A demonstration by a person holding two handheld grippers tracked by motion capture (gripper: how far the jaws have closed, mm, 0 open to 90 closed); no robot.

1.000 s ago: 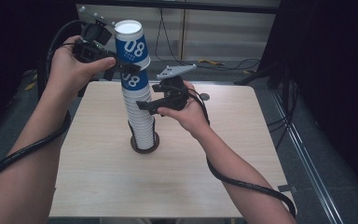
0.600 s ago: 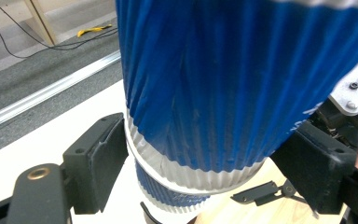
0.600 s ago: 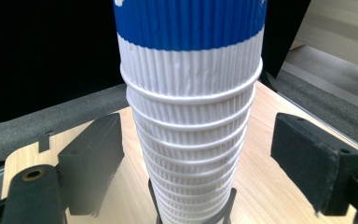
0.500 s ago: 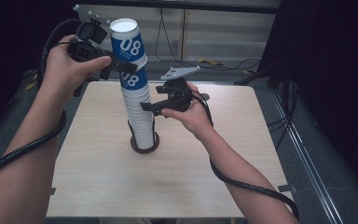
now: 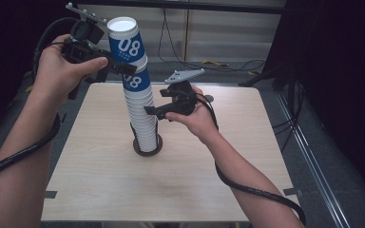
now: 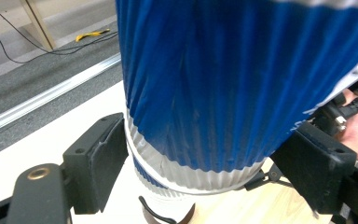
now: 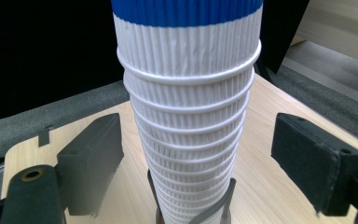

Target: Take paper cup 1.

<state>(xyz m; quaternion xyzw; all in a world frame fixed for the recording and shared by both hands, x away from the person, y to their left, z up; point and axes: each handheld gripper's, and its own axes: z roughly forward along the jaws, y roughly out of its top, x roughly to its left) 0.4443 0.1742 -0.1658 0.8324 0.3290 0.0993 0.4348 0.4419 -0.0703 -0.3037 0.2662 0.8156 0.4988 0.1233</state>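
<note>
Cups in a tall nested stack (image 5: pixel 142 114), standing in a dark ring holder (image 5: pixel 148 145) mid-table.
Left gripper (image 5: pixel 116 69), raised and tilted, pinches the top blue cup (image 5: pixel 126 42), which leans off the stack. Right gripper (image 5: pixel 153 111) sits level, its jaws spread around the white cups below, not touching. Bare wooden table (image 5: pixel 247 156) surrounds the stack.

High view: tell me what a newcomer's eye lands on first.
A tall stack of upside-down paper cups rises from the middle of the table. The top cup, blue with a white 08, tilts left above the stack, and the left gripper clamps it. The right gripper sits lower at the stack's white part, jaws apart on either side.
</note>
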